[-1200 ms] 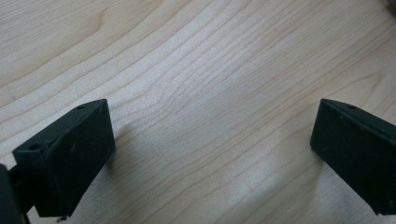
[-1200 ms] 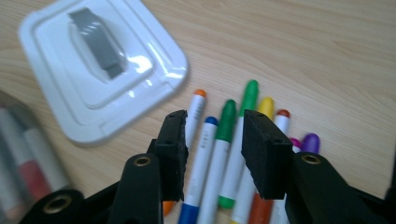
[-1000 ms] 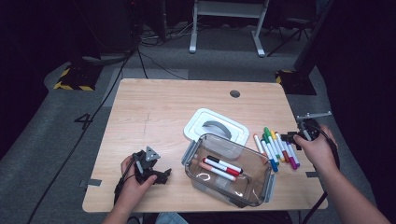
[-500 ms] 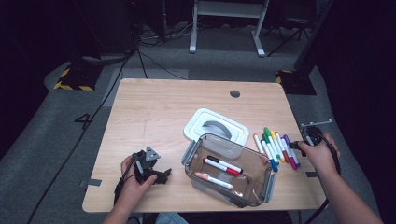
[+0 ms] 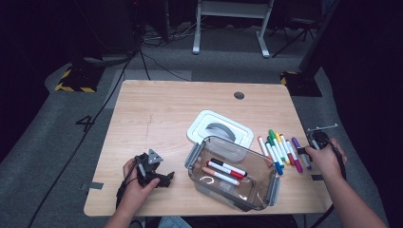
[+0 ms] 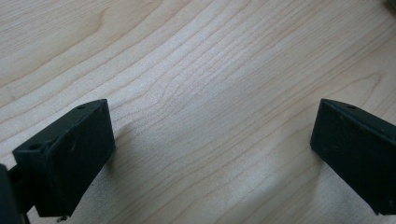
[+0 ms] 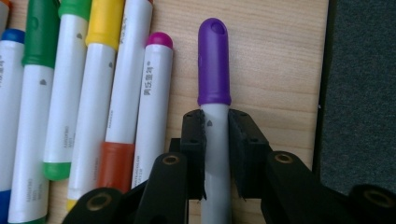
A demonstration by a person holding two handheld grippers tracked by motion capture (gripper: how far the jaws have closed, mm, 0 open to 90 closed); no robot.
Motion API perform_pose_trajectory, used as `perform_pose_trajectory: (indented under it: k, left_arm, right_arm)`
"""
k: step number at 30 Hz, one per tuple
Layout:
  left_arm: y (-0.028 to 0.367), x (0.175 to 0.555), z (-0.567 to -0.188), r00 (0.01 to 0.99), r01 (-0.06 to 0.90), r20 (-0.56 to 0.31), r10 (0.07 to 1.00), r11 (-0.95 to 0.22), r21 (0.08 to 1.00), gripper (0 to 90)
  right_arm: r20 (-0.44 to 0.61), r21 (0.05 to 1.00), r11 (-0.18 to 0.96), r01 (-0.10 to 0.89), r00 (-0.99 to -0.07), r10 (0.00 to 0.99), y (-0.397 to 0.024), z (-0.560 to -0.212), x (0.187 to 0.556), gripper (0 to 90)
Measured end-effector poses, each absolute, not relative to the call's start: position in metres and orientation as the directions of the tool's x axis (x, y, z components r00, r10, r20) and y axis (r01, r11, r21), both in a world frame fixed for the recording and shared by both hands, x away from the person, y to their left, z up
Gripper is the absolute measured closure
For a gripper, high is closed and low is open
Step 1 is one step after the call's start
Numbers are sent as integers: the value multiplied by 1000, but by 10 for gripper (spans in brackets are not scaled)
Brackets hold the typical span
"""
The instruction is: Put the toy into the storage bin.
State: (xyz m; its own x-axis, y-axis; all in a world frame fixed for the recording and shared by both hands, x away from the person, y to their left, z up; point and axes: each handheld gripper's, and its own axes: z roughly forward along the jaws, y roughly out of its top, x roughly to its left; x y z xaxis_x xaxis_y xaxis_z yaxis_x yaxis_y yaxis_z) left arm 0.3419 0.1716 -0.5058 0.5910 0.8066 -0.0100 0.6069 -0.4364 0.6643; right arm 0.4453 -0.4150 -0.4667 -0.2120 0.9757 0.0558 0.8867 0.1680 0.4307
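Nearest me, the left tool rests on the bench at about seven o'clock, jaws spread wide on bare wood. One clear box holds three markers, I think; its one lid lies beyond. At four o'clock, roughly eight markers lie in a row. The right tool has just closed on the purple marker, barrel between its jaws, cap pointing away toward twelve.
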Motion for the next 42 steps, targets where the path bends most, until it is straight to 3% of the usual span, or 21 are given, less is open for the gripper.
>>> perform_pose_trajectory:
  k: [9, 27, 42]
  left_arm:
    - [172, 342, -506, 591, 607, -10, 807, -436, 664, 1]
    - [172, 342, -506, 591, 607, -10, 806, -436, 664, 1]
    - [172, 342, -506, 591, 607, -10, 807, -436, 664, 1]
  right_arm:
    - [96, 491, 172, 854, -250, 964, -407, -433, 438, 771]
    - [97, 585, 329, 741, -467, 879, -343, -359, 412, 771]
    - [107, 609, 527, 593, -719, 686, -252, -319, 368, 771]
